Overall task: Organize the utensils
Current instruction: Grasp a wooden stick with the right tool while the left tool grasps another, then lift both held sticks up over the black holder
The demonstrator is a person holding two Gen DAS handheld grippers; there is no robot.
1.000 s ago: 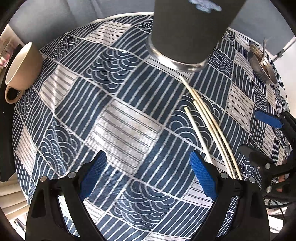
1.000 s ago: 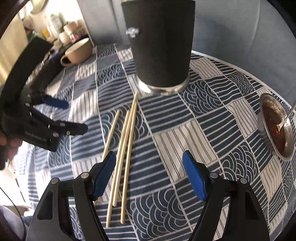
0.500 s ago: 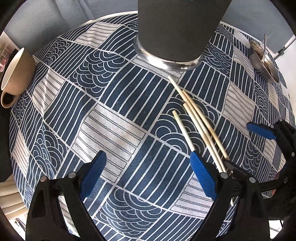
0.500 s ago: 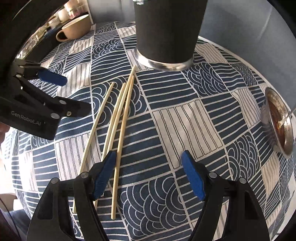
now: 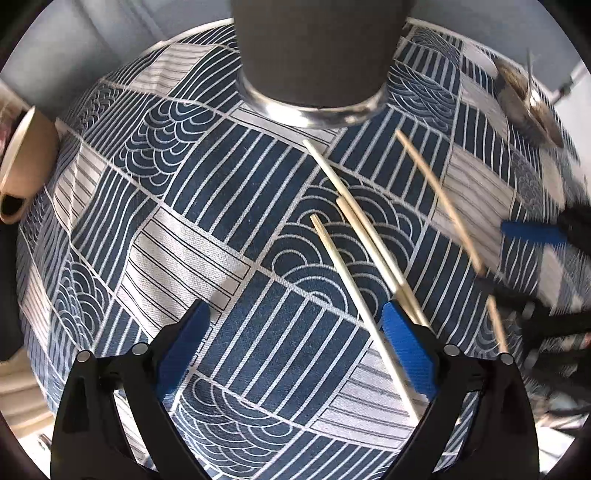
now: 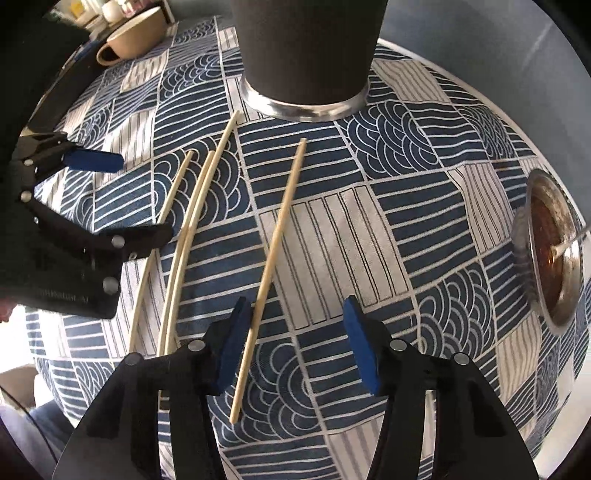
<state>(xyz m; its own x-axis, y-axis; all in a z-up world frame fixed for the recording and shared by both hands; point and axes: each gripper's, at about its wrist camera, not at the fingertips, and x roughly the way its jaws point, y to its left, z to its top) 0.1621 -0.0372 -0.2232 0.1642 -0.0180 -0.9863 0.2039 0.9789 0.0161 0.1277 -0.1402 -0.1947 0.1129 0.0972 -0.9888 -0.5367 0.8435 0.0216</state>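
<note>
1. Four chopsticks were in view; in the right wrist view, one chopstick (image 6: 271, 258) ran from the bottom centre toward the upper centre, passing between the fingers of the right claw (image 6: 297, 347) just beside the left blue pad (image 6: 231, 347). Whether the pad touched it cannot be told. The jaws stood partly apart with a clear gap to the other pad.
2. The left claw (image 5: 295, 350) sat at the bottom of the left wrist view, jaws wide apart and holding nothing; its right blue pad (image 5: 406, 350) lay just beside the other three chopsticks (image 5: 354, 273).
3. Those three lay close together on the patterned blue-and-white cloth (image 5: 184, 229) covering the desk, left of the single stick in the right wrist view.
4. At the right edge of the right wrist view stood a small metal dish (image 6: 550, 251) of reddish-brown sauce.
5. At the top centre of both views stood a dark tumbler (image 6: 306, 51) with a shiny metal base, upright, near the far tips of the chopsticks.
6. A beige mug (image 6: 133, 35) sat in the upper left.
</note>
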